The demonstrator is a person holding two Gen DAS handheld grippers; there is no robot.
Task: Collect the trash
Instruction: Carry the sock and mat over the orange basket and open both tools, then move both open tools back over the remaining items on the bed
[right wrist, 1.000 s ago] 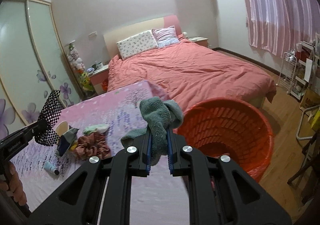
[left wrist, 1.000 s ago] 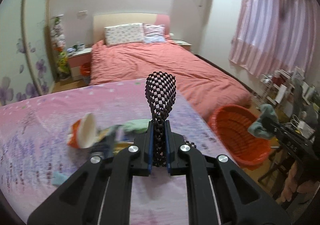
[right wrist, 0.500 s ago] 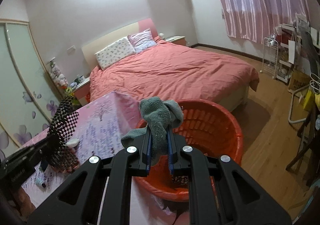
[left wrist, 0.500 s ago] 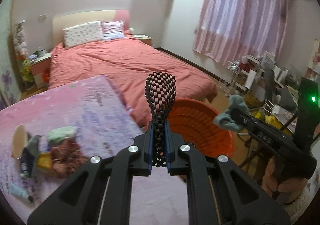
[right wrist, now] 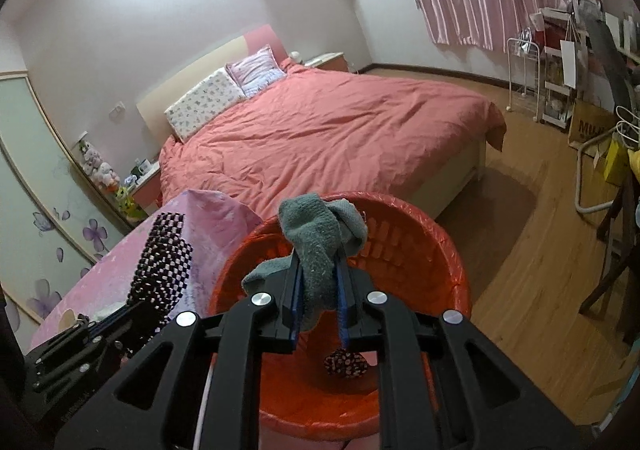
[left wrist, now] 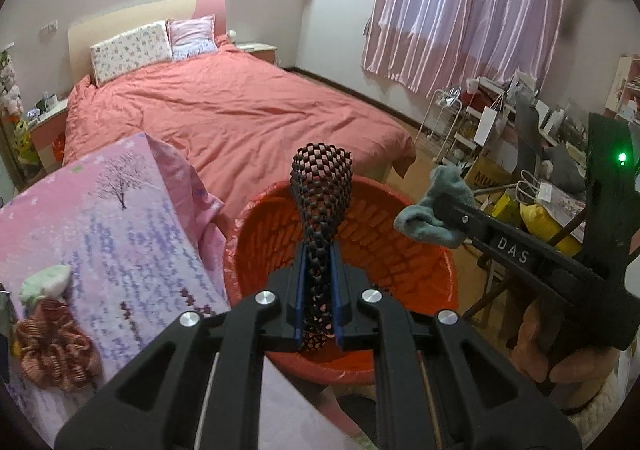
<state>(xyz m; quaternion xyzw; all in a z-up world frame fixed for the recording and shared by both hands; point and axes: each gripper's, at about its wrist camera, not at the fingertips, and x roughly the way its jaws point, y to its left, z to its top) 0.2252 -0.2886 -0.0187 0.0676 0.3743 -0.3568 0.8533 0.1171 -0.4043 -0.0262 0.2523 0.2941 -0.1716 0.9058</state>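
Basket (left wrist: pixel 400 246) now under both claws, mesh (left wrist: pixel 320 186) clamped, sock (right wrist: pixel 320 242) loosening.

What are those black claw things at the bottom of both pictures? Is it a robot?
It is not a robot. A person holds a grabbing tool in each hand, and each tool has a small camera looking along its jaws. One picture comes from the left gripper, whose jaws pinch a black checkered mesh. The other comes from the right gripper. Its jaws are just starting to open, with a grey-green sock still between them. Both hang over a red basket for the trash. Beside it is a table with a pink cloth, where a striped rag still lies.
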